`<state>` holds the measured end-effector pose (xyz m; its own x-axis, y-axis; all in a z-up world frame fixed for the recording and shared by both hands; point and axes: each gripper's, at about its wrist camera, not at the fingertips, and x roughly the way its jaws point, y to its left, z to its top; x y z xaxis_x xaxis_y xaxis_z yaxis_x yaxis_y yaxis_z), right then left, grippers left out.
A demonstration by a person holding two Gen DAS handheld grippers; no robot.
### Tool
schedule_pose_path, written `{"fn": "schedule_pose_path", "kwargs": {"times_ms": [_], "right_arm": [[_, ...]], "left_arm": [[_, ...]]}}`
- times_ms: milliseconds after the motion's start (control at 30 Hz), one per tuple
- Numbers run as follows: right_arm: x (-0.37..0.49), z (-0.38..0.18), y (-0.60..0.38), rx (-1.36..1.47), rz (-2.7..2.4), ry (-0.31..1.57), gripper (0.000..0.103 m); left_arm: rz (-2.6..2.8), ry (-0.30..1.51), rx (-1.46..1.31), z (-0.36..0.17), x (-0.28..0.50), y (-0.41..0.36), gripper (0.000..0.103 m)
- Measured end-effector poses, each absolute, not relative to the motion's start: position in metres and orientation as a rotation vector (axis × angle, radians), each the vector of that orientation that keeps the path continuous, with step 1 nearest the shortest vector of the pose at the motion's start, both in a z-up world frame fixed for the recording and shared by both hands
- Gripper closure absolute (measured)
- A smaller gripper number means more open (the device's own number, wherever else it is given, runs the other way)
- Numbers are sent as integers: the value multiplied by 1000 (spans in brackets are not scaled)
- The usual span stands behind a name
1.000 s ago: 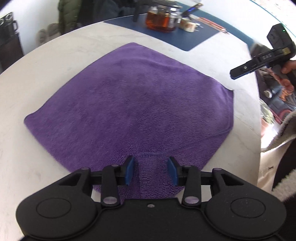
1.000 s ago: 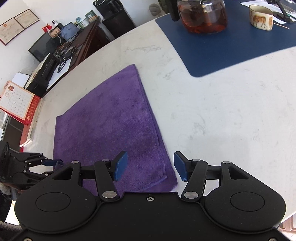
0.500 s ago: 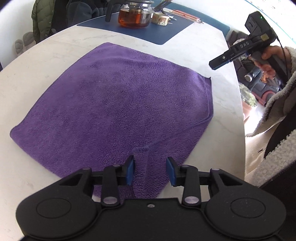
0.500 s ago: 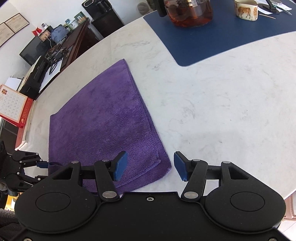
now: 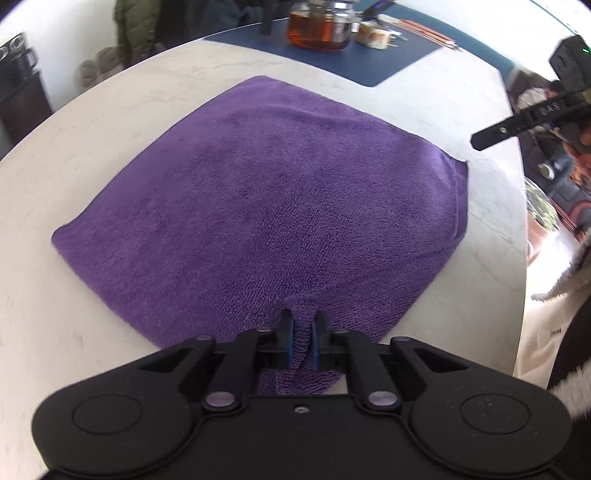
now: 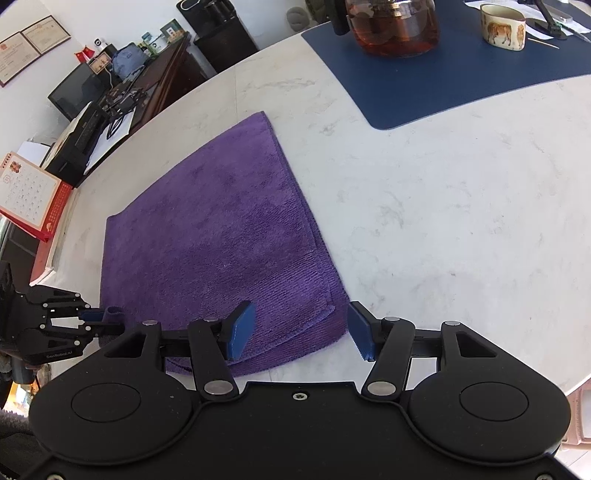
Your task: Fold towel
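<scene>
A purple towel (image 5: pixel 280 199) lies folded in two layers on the white marble table (image 5: pixel 92 118). My left gripper (image 5: pixel 302 341) is shut on the towel's near corner, which bunches up between the blue pads. In the right wrist view the towel (image 6: pixel 221 236) spreads ahead and to the left. My right gripper (image 6: pixel 301 330) is open, its jaws on either side of the towel's near right corner, just above it. The left gripper (image 6: pixel 92 316) shows at far left, pinching the other near corner. The right gripper (image 5: pixel 517 123) shows at the right edge of the left wrist view.
A dark blue mat (image 6: pixel 461 77) lies at the far side with a glass teapot of amber tea (image 6: pixel 393 27) and a small painted cup (image 6: pixel 502 26). The table edge (image 5: pixel 517 258) runs close on the right. A desk calendar (image 6: pixel 26 192) and a cluttered desk stand beyond the table.
My left gripper has shut on the towel's near corner; it was open around it before. My right gripper has come down closer to the near right corner, still open.
</scene>
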<state>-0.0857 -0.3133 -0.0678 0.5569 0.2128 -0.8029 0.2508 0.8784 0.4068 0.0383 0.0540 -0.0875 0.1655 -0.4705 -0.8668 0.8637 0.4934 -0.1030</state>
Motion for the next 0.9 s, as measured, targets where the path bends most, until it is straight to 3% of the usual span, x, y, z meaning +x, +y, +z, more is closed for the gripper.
{"fn": "schedule_pose_path", "kwargs": {"times_ms": [233,300,333,367,433,500,600,733,900], "right_arm": [[-81,-33,-306,373,17,783,47],[-87,-7,-309,326,15,646,34],[-93,3,-310,301,13,569,14],[-101,12,-313,273,3,478,0],[-110,19,-322,296,32,390,0],[-111,16,-334,339,64,417,0],[-107,-12,-352,408,68,611,0],[-108,-69,-370,693,97,869,9],[-117,-106,-376,858,90,954,20]], "left_arm": [[-751,1039,351,-84,17,47,96],[-707,1035,329,-85,11,46,96],[-686,1032,313,-86,9,45,96],[-666,1031,296,-86,8,45,95],[-646,1025,288,-86,6,45,95],[-626,1025,279,-86,4,45,95],[-590,1035,256,-85,4,44,95],[-572,1045,268,-85,4,40,95],[-582,1053,279,-86,5,39,95]]}}
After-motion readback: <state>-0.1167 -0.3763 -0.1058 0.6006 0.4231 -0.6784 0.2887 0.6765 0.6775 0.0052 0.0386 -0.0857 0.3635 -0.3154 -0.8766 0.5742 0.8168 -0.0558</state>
